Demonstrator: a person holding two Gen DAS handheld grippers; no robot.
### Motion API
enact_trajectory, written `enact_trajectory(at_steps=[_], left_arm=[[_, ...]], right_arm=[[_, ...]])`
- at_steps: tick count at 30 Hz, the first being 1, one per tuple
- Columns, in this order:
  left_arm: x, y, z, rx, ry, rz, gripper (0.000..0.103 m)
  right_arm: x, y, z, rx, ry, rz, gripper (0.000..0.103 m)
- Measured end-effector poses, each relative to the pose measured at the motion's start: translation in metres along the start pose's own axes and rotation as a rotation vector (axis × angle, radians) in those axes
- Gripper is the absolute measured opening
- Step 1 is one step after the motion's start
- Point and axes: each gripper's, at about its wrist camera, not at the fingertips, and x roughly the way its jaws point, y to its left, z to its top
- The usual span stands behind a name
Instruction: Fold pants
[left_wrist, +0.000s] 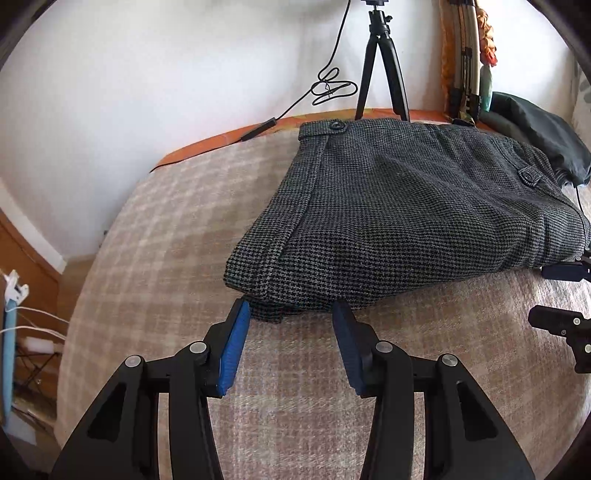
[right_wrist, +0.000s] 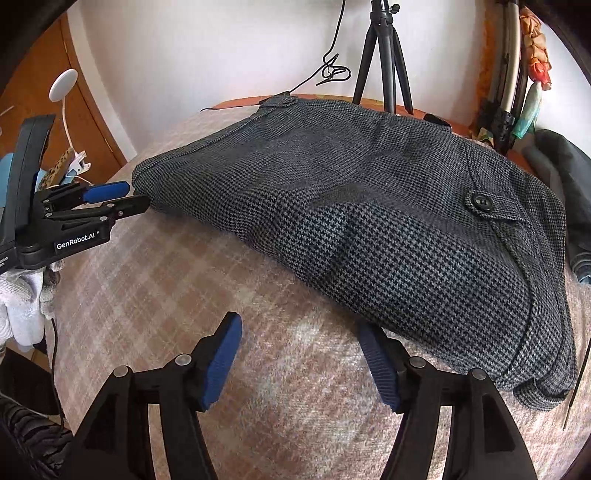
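Dark grey houndstooth pants (left_wrist: 399, 206) lie folded in a stack on a beige plaid blanket (left_wrist: 177, 221); they also show in the right wrist view (right_wrist: 369, 221). My left gripper (left_wrist: 291, 314) is open and empty, its fingertips at the stack's near left corner, not closed on cloth. It also shows from the side in the right wrist view (right_wrist: 133, 197). My right gripper (right_wrist: 299, 328) is open and empty, just in front of the stack's near edge. Its fingers (left_wrist: 561, 295) show at the right edge of the left wrist view.
A black tripod (left_wrist: 384, 59) and a looped cable (left_wrist: 332, 88) stand behind the pants by the white wall. Dark clothing (left_wrist: 535, 129) lies at the back right. A wooden cabinet (right_wrist: 88, 103) and a lamp (right_wrist: 62, 85) are to the left.
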Motion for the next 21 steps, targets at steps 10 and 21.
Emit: enact_trajectory(at_steps=[10,21], left_arm=[[-0.006,0.002,0.002,0.004,-0.005,-0.12,0.048],[-0.001,-0.015,0.015,0.055,-0.008,-0.109,0.069]], right_arm=[[-0.003,-0.01,0.039,0.129,-0.109,0.123,0.006],[-0.044,0.011,0.06,0.12,-0.205,0.351,0.003]])
